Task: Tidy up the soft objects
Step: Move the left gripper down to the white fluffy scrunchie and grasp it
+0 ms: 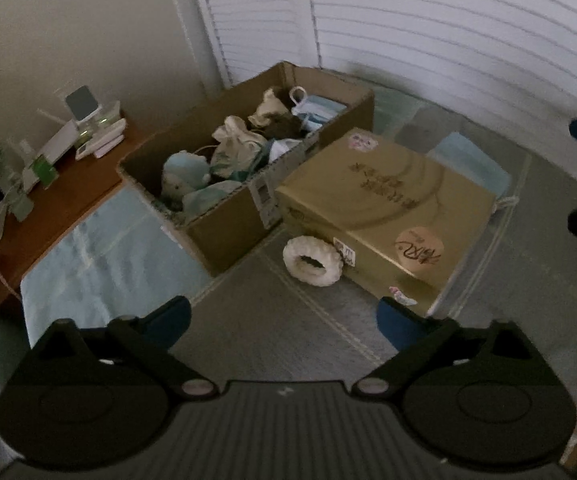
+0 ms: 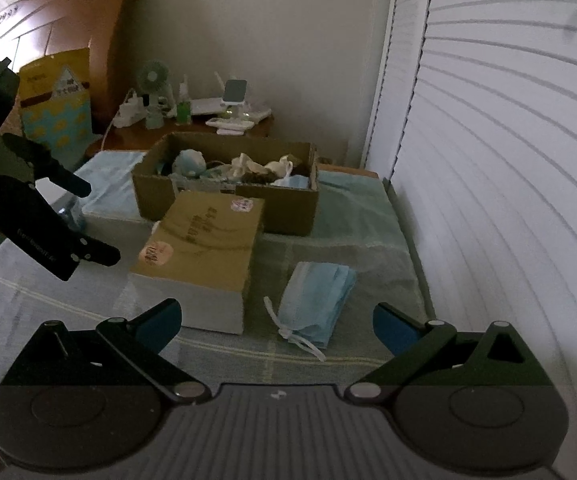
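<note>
White ring [image 1: 313, 262] partly behind, perhaps touching, closed carton [image 1: 384, 208].

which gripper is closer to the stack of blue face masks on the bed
Right. The right gripper hangs open just short of the blue face masks; the left gripper is open beyond the closed gold box.

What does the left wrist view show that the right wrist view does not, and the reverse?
Only the left wrist view shows the white fluffy ring lying against the closed gold box.

Only the right wrist view shows the headboard, the yellow bag and the whole left gripper, open and empty.

Both show the open cardboard box of soft things, the gold box, the blue mask stack, the nightstand and the blinds.
</note>
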Motion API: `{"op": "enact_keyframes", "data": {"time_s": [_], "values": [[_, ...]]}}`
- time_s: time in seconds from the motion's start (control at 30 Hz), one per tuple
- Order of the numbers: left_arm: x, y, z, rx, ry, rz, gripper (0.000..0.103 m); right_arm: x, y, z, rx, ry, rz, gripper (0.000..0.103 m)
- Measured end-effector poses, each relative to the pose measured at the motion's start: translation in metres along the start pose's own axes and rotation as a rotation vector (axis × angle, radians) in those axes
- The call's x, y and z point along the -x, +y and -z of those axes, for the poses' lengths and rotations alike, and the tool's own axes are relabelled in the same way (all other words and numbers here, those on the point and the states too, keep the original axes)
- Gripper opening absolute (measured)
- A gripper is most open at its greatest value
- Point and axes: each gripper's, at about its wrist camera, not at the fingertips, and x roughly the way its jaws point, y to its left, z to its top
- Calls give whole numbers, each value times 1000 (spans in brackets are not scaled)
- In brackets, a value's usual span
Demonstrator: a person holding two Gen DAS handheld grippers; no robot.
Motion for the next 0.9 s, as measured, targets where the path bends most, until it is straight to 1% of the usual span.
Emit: {"op": "enact_keyframes", "data": {"time_s": [0.03, 0.07, 0.1, 0.17, 0.33, 0.53, 0.6, 0.63, 0.8, 0.87, 0.9], "values": [[-3, 0, -1, -11, 3, 5, 92, -3, -1, 0, -2, 5, 3, 103], [-6, 0, -2, -20, 3, 16, 86, -5, -2, -1, -5, 10, 7, 103], [-9, 0, -3, -27, 4, 27, 83, -7, -4, 0, -8, 13, 7, 103], [-16, -1, -5, -53, 14, 46, 74, -12, -6, -1, -14, 21, 10, 103], [-30, -4, -10, -111, 33, 67, 66, -24, -9, -5, -24, 33, 10, 103], [-44, 0, -16, -116, 35, 93, 64, -36, -15, -6, -34, 53, 9, 103], [-48, -1, -18, -120, 36, 103, 59, -38, -17, -6, -38, 57, 10, 103], [-50, -1, -19, -123, 40, 106, 55, -39, -18, -6, -40, 59, 9, 103], [-57, 0, -19, -124, 55, 125, 47, -40, -21, -6, -45, 65, 11, 103], [-56, 1, -19, -122, 55, 140, 37, -40, -21, -6, -46, 64, 10, 103], [-56, 1, -19, -120, 55, 151, 35, -40, -21, -7, -46, 62, 9, 103]]}}
